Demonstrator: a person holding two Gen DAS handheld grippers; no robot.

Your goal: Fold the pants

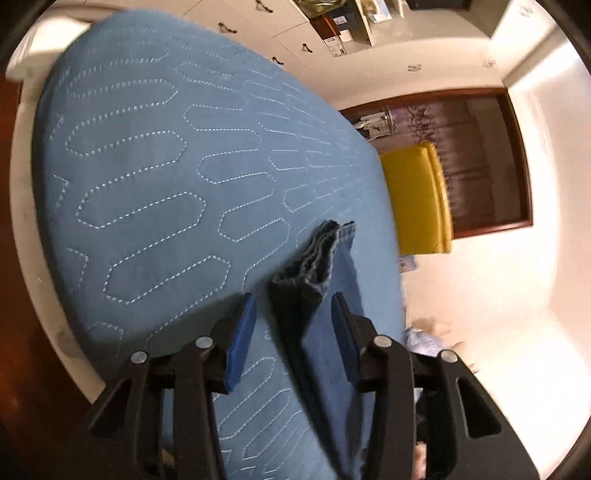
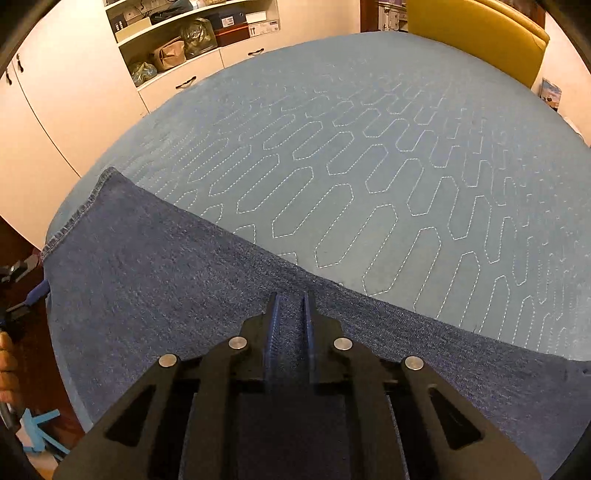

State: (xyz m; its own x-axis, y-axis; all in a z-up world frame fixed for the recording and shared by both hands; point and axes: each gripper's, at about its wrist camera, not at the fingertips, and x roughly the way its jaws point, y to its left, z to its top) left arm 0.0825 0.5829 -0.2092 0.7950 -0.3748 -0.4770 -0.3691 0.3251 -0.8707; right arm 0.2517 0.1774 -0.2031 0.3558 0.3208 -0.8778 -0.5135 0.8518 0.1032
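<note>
The pants are blue denim jeans [image 2: 155, 266] lying flat across the near part of a blue quilted bed cover [image 2: 369, 166]. My right gripper [image 2: 291, 299] is shut on the jeans' long edge, with denim pinched between its blue pads. In the left wrist view the jeans [image 1: 314, 266] show edge-on as stacked folded layers between the fingers. My left gripper [image 1: 295, 306] is open, with the leg end between its jaws and a clear gap on each side. The left gripper also shows in the right wrist view [image 2: 26, 284] beside the hem end.
The bed cover [image 1: 166, 166] fills most of both views. White cupboards with open shelves [image 2: 184, 33] stand behind the bed. A yellow headboard [image 2: 480, 40] is at the far right. A dark wooden doorway [image 1: 480, 162] and white wall lie beyond the bed.
</note>
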